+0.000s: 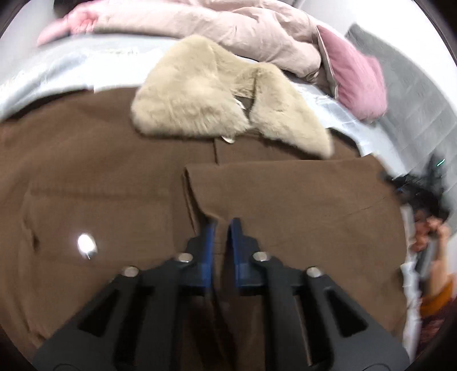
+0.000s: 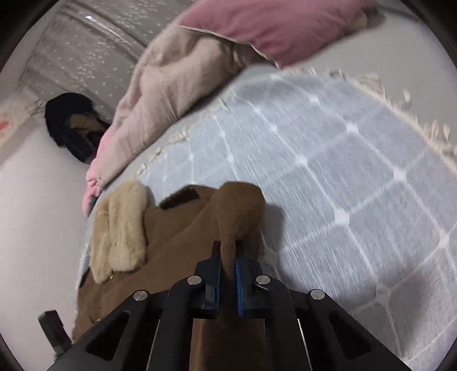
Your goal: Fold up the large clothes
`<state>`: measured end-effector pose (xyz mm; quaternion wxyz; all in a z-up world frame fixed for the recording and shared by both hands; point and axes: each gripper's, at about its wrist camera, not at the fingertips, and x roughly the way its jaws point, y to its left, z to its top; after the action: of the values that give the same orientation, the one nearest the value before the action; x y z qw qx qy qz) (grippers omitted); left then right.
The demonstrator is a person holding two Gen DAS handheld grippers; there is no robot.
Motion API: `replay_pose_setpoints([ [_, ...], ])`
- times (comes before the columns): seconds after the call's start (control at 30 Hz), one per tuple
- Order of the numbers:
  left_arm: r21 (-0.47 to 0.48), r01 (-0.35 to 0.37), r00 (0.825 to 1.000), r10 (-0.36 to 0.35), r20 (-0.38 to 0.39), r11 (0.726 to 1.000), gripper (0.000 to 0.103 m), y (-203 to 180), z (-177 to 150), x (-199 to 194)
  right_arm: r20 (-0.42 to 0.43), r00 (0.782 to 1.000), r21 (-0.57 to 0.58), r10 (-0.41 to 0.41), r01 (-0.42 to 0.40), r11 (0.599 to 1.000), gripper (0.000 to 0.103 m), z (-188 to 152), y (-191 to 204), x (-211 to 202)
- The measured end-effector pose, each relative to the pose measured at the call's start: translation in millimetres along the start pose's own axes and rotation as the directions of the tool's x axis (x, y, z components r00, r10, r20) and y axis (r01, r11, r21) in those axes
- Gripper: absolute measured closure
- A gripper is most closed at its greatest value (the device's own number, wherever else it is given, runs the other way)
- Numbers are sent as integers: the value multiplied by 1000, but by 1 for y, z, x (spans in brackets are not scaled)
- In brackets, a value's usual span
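A brown coat (image 1: pixel 85 177) with a cream fur collar (image 1: pixel 205 100) lies spread on the bed. Its right part (image 1: pixel 300 205) is folded over the front. My left gripper (image 1: pixel 222 225) is shut on the edge of this folded part, just above the coat. In the right wrist view the brown coat (image 2: pixel 177 228) shows with its fur collar (image 2: pixel 120 228) at the left. My right gripper (image 2: pixel 227 245) is shut on a raised fold of the coat (image 2: pixel 240 205) and holds it above the blanket.
A pale blue checked blanket (image 2: pixel 342 159) with fringe covers the bed. A pink-beige duvet (image 1: pixel 228 25) and a pink pillow (image 1: pixel 357 77) lie behind the coat. A dark garment pile (image 2: pixel 71 122) sits on the floor at the left. A person (image 1: pixel 434 256) is at the right edge.
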<state>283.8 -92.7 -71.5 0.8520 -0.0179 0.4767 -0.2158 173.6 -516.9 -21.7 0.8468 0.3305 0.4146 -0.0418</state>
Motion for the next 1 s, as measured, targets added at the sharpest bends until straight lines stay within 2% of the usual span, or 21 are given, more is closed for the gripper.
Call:
replay_pose_setpoints([
  [0.07,30,-31,1000,30,8,999,88,-7,-5,1,-9,991,-51,-135,134,990,95,0,0,12],
  [0.1,40,-62,998,61,17,997,86,-9,-5,-2,-37,988,-22,-151,150,988,92,-3,-5,18],
  [0.13,48,-85,996,84,25,995,81,-11,-5,-6,-27,988,-8,-152,152,988,91,-4,-7,17],
  [0.17,55,-107,994,105,36,993,78,-12,-6,-12,-4,986,-2,-167,167,986,81,-6,-5,11],
  [0.2,68,-98,994,95,48,993,77,-15,-7,-22,11,982,-7,-189,189,982,76,-8,-1,5],
  [0.23,100,-41,997,34,70,994,73,-20,-12,-35,26,980,-36,-197,198,980,76,-13,7,-5],
  [0.27,120,-12,996,2,86,993,65,-22,-16,-40,45,981,-80,-188,191,978,75,-20,16,-17],
  [0.33,193,23,991,-48,125,981,56,-35,-32,-58,101,978,-164,-181,196,967,72,-39,31,-41],
  [0.4,239,49,991,-77,107,970,56,-44,-44,-60,144,973,-224,-183,212,951,72,-59,43,-60],
  [0.47,257,52,996,-67,52,965,56,-47,-56,-49,123,973,-248,-195,220,944,72,-80,45,-65],
  [0.5,250,47,999,-48,-2,967,56,-45,-65,-35,86,972,-254,-216,232,939,73,-87,43,-61],
  [0.53,244,50,999,-49,-11,969,56,-43,-69,-31,32,959,-262,-281,280,924,73,-98,37,-49],
  [0.57,242,59,998,-66,18,968,55,-40,-72,-32,-21,932,-281,-361,341,897,73,-108,29,-33],
  [0.63,220,51,999,-50,-9,974,55,-39,-70,-41,14,929,-307,-371,357,882,73,-116,30,-30],
  [0.7,183,57,998,-49,-47,982,44,-36,-68,-58,7,915,-269,-404,390,880,69,-114,41,-43],
  [0.77,161,67,998,-64,-24,985,27,-32,-70,-75,11,928,-236,-372,364,901,64,-112,52,-62],
  [0.8,146,57,998,-58,2,988,24,-26,-72,-93,36,938,-219,-345,344,913,53,-113,60,-76],
  [0.87,120,36,999,-39,26,992,21,-17,-76,-116,78,939,-190,-335,344,919,38,-118,71,-94],
  [1.0,66,-47,999,45,26,997,15,11,-84,-156,92,948,-175,-305,317,932,31,-133,95,-119],
])
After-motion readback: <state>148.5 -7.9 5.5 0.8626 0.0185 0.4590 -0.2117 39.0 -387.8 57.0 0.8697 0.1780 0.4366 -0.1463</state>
